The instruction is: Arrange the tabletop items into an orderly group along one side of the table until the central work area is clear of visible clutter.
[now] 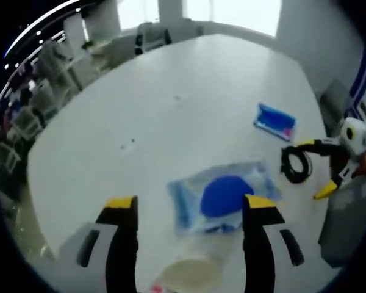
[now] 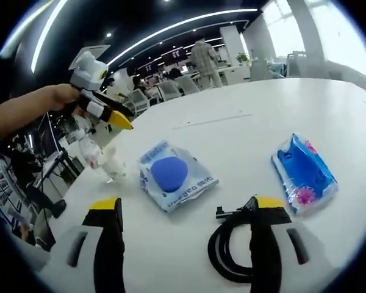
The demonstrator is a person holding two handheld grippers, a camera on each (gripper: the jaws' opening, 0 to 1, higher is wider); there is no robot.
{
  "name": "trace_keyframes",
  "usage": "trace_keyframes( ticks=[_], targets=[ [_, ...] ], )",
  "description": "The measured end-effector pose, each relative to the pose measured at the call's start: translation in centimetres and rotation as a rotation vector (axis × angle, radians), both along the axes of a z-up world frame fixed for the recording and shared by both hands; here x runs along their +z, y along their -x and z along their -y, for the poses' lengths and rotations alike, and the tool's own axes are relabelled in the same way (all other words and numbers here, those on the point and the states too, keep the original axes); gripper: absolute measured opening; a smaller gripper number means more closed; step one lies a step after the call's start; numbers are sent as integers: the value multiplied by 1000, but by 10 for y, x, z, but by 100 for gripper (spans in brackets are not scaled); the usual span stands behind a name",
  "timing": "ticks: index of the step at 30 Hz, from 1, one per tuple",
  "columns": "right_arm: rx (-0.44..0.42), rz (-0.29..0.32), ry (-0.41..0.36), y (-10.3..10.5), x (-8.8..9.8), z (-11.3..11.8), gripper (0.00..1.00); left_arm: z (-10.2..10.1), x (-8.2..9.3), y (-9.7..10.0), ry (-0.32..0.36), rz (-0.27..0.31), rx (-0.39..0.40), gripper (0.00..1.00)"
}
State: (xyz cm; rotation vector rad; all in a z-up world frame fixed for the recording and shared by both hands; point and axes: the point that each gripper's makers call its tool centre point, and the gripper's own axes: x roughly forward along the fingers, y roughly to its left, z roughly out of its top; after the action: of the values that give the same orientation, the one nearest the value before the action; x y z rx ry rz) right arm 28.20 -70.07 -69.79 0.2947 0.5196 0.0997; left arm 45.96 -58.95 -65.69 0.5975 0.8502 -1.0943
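While spread wide and holding nothing, the left gripper (image 1: pixel 191 210) rises from the bottom of the left gripper view above the white table (image 1: pixel 171 110). Low centre between its jaws, a pale blurred cup-like thing (image 1: pixel 192 273), too soft to name. Just beyond, mid-frame, a clear packet with a blue disc (image 1: pixel 222 195), flat on the table. Right of it, a black coiled cable (image 1: pixel 296 165), touched by the yellow tips of the right gripper (image 1: pixel 314 168) entering from the right edge. Farther up, a blue pouch (image 1: pixel 274 121).

In the right gripper view, same gripper (image 2: pixel 189 210) wide apart, nothing clamped, cable (image 2: pixel 232 247) lying against its right jaw at bottom. Beyond, packet (image 2: pixel 174 174) at centre, pouch (image 2: pixel 305 174) at right, well apart. Upper left, left gripper (image 2: pixel 100 91) in a hand (image 2: pixel 61 96). Far back, office chairs (image 2: pixel 171 88).
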Motion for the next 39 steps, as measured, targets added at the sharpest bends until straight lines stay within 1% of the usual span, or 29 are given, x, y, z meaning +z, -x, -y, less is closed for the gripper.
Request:
trace_keyframes(
  ticks=[3,4,7,8,10,13,14,16,18,20,25,26,30,32,35,39],
  targets=[
    [-12,0,-20,-2,-3,-2,79,-2,-11,-1,-34,-8,-2,61],
    [-17,-2,-32,-2,-4,-3,78,-4,-16,0,-57,-16,-8,60],
    [-21,-9,-43,-3,-9,-5,74,-6,-26,0,-82,-24,-20,53],
    [-21,-15,-45,-3,-11,-6,72,-8,-30,1,-97,-36,-27,51],
    [-24,-21,-52,-3,-13,-7,69,-8,-36,-2,-106,-39,-26,50],
    [-25,-34,-76,-3,-18,-10,63,-9,-45,0,-115,-61,-24,43],
    [-26,-41,-85,-4,-21,-11,60,-12,-49,0,-141,-78,-16,39],
    [-27,-43,-94,-4,-23,-13,57,-13,-54,-1,-153,-75,-22,39],
    [-34,-52,-99,-5,-27,-14,54,-20,-61,-5,-193,-72,-18,38],
    [-45,-60,-119,-6,-31,-15,50,-22,-65,-6,-207,-79,-17,38],
    [-80,-74,-150,-9,-38,-13,43,-22,-72,-8,-215,-90,-24,29],
    [-86,-73,-167,-10,-39,-13,42,-22,-74,-8,-218,-96,-21,28],
    [-113,-77,-193,-14,-42,-12,37,-21,-81,-8,-226,-112,-7,27],
    [-125,-86,-212,-15,-45,-13,36,-23,-85,-8,-240,-121,0,26],
    [-142,-83,-235,-18,-46,-15,34,-24,-87,-9,-242,-125,7,26],
    [-145,-92,-254,-24,-51,-19,32,-26,-93,-8,-247,-148,27,22]
  ],
)
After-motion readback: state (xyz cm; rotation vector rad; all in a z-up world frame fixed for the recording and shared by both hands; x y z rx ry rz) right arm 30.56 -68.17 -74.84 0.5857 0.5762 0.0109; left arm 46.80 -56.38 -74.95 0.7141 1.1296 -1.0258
